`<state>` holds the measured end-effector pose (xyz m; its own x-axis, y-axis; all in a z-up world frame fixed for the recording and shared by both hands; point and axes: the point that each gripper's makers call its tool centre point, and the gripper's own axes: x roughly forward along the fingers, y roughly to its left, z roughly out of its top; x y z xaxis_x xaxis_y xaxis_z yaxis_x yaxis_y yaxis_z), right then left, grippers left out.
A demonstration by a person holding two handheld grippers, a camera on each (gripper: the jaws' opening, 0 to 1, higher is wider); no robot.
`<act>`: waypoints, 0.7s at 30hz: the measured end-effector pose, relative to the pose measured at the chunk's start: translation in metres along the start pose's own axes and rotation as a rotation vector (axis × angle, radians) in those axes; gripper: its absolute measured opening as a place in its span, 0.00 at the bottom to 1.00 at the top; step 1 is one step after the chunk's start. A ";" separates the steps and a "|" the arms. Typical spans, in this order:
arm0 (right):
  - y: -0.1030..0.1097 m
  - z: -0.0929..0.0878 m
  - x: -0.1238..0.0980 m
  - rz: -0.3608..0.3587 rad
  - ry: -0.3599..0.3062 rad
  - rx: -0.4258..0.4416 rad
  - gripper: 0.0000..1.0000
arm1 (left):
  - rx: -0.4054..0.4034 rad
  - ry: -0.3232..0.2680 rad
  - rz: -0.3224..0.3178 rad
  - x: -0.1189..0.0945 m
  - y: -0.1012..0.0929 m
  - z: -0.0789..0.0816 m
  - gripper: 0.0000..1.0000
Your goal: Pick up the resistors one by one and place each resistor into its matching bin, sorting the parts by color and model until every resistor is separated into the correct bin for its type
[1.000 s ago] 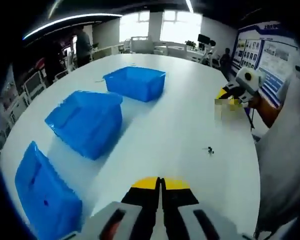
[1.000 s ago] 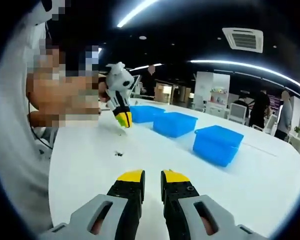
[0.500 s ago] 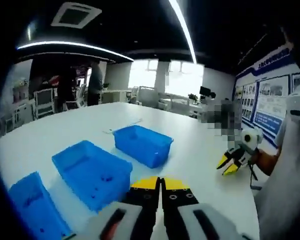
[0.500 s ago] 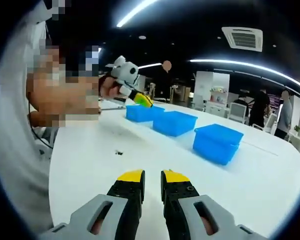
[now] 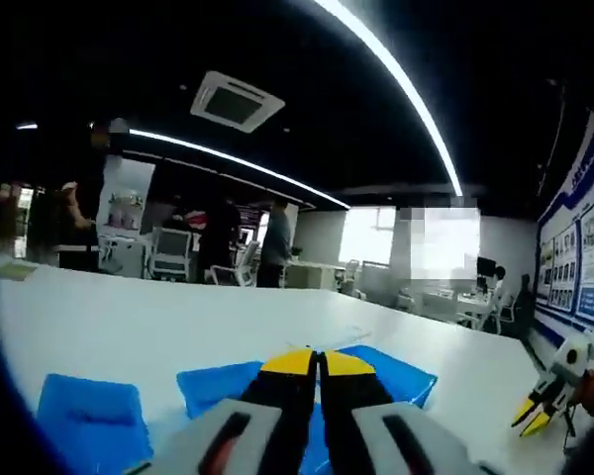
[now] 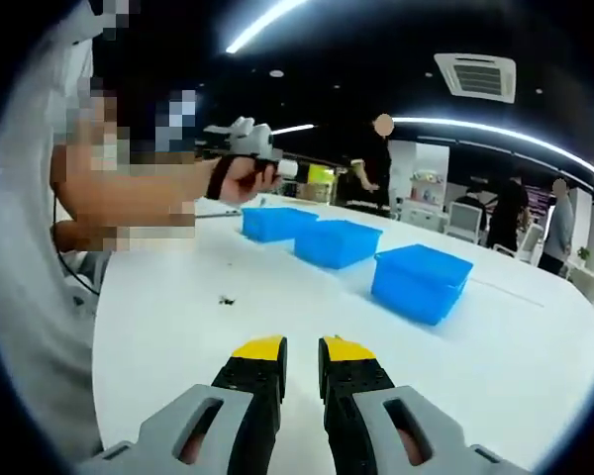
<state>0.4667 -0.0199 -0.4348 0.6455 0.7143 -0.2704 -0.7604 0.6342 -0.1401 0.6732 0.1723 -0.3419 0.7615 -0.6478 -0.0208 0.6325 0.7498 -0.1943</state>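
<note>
- On the white tabletop [image 6: 535,346], three blue bins [image 6: 421,284] sit in a row, ready for sorting.
- A few tiny resistors [image 6: 224,300] lie near the person, well apart from the bins.
- Left tongs [image 5: 320,362] are pressed together with nothing seen between them, held high above the bins.
- Right tongs [image 6: 302,348] stand a little apart and empty, low over the tabletop, maybe waiting for a pick.

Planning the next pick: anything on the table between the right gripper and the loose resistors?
Nothing visible. In the right gripper view, bare white table runs from the right gripper to the resistors. The three blue bins sit off to the side; the left gripper is raised over the far bin.
</note>
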 end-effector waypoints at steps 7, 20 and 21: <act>-0.010 -0.004 -0.005 -0.029 0.001 0.010 0.16 | -0.021 0.014 0.024 0.008 0.004 -0.011 0.05; -0.004 -0.002 0.005 0.007 0.006 0.001 0.16 | 0.040 0.069 0.073 0.005 0.012 -0.027 0.28; -0.004 -0.002 0.005 0.006 0.005 0.001 0.16 | 0.040 0.068 0.064 0.004 0.011 -0.026 0.28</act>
<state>0.4727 -0.0192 -0.4374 0.6404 0.7167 -0.2761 -0.7643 0.6301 -0.1372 0.6796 0.1738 -0.3696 0.7901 -0.6050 -0.0985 0.5890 0.7939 -0.1513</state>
